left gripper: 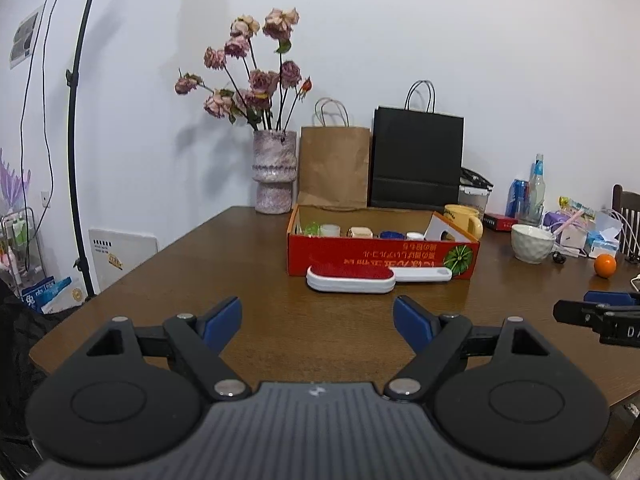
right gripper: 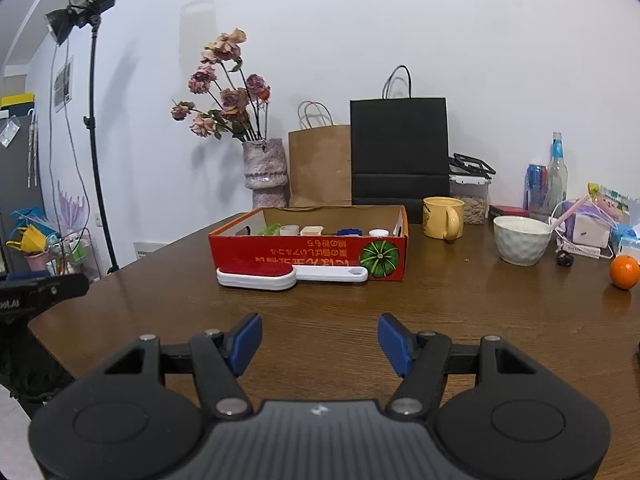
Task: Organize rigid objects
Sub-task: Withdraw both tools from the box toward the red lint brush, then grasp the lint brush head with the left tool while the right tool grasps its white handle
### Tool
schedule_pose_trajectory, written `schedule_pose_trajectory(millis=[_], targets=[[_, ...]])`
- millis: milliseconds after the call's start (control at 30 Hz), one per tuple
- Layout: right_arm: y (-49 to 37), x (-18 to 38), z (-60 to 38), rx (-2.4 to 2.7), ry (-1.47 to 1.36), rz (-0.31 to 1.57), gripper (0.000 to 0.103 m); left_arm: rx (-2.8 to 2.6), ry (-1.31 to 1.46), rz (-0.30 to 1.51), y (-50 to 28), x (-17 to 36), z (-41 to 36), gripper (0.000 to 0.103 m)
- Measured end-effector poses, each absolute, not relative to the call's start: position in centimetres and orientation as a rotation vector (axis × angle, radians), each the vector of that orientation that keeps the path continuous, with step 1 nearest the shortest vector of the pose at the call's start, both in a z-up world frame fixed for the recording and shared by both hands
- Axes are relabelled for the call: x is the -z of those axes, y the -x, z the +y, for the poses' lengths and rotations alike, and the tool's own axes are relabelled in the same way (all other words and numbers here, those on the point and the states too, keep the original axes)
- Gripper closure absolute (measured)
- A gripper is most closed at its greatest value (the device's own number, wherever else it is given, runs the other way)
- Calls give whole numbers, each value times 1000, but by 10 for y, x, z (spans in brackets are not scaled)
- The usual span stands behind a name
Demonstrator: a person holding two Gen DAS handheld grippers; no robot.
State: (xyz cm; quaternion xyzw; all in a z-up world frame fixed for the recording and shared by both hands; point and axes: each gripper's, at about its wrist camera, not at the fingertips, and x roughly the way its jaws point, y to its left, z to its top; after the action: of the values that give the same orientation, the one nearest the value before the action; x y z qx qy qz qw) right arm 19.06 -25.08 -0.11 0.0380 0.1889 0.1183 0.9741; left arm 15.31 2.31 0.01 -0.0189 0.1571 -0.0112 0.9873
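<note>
Ahead, left wrist view: left hand-held gripper (left gripper: 317, 320) spread wide, empty, above brown wooden worktop (left gripper: 192, 276). White lint brush with red pad (left gripper: 351, 279) lies against red cardboard box (left gripper: 382, 256).

Right wrist view: right hand-held gripper (right gripper: 320, 340) moderately parted, empty; brush (right gripper: 256, 275) well ahead; box (right gripper: 310, 254) behind it.

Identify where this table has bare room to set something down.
Free: the wood between the open left gripper, open right gripper and lint brush; also between red box and bowl. Crowded: far right, around the orange.
</note>
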Motion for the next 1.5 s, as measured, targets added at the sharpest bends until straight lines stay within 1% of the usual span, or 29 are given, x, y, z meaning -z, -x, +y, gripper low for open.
schedule_pose_trajectory(millis=[133,233,267,300,467,600,700,767,833,867,900,933,1000,1067,1267,1367,1500], targets=[[-220,10,-253,-237,-91,423,42,22,48,363,-178,8,26,18],[-253,11,-254,-243,-95,446,55,33,75,408,-212,10,31,18],[-267,12,-255,-248,-101,451,62,40,87,425,-225,10,32,18],[-279,12,-256,-252,-106,458,65,48,97,449,-242,11,34,19],[-357,13,-259,-263,-155,502,65,89,104,528,-327,21,35,19],[-414,22,-255,-245,-176,556,65,100,160,606,-387,33,38,27],[-442,30,-253,-234,-181,580,67,102,181,636,-416,42,37,29],[-456,38,-252,-221,-188,600,67,128,189,624,-425,47,37,29],[-466,46,-251,-211,-197,625,72,144,187,629,-434,50,36,29],[-470,50,-251,-209,-205,634,75,141,186,636,-437,51,36,29],[-473,54,-252,-207,-211,641,78,136,192,643,-442,54,37,35],[-474,56,-252,-207,-220,638,79,140,209,646,-443,56,40,35],[-476,59,-255,-215,-250,646,85,186,267,652,-444,57,46,52],[-478,63,-259,-227,-307,658,87,187,302,637,-440,57,49,56],[-479,70,-275,-238,-452,679,89,152,274,601,-428,53,39,59],[-447,61,-273,-222,-433,623,89,146,280,550,-403,48,35,59],[-375,41,-269,-188,-402,503,89,158,279,439,-339,34,31,59]])
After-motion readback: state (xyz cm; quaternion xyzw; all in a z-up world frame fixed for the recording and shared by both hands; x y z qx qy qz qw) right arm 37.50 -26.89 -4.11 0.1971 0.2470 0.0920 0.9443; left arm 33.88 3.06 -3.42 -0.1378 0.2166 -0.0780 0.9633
